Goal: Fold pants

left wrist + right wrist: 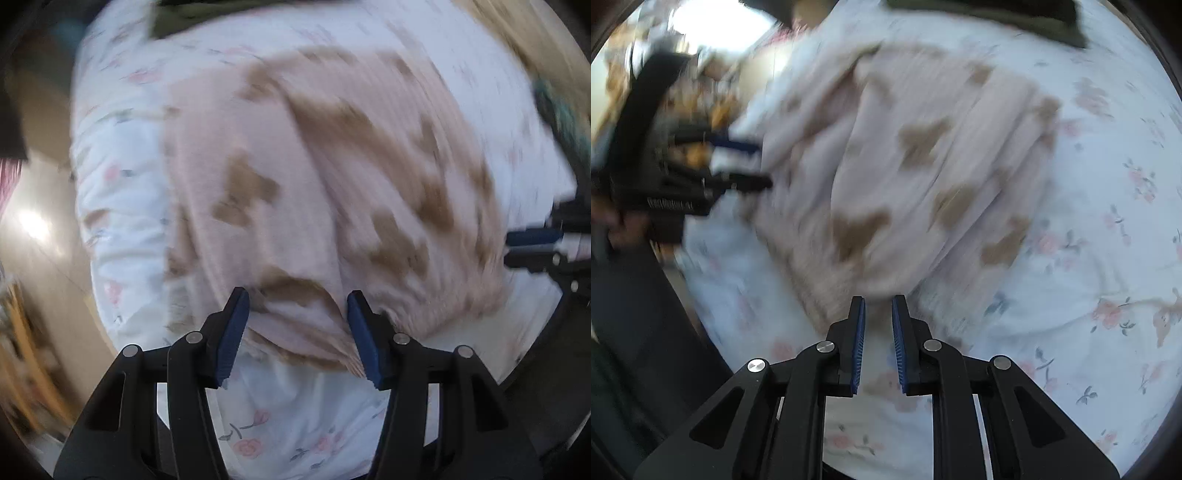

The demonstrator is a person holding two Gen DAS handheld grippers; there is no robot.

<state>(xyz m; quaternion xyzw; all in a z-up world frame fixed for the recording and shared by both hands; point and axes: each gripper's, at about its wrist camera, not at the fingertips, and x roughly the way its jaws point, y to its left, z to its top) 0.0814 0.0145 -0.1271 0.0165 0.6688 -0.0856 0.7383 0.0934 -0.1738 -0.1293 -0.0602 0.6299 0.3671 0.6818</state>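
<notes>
The pink pants (332, 177) with brown patches lie crumpled on a white floral sheet (280, 435). My left gripper (297, 325) points down over their near edge. Its blue pads (231, 339) stand apart with a fold of the pants between them, not pinched. In the right wrist view the pants (905, 177) narrow to a corner that runs in between the pads of my right gripper (878, 314), which is shut on it with a narrow gap. The left gripper (750, 162) shows blurred at the pants' left edge. The right gripper (532, 243) shows at the right rim.
A dark green garment (997, 14) lies at the far edge of the bed, also seen as a dark green garment (177, 18). The bed's edge and a wooden floor (40, 221) lie to the left. A teal object (561, 107) sits at the right.
</notes>
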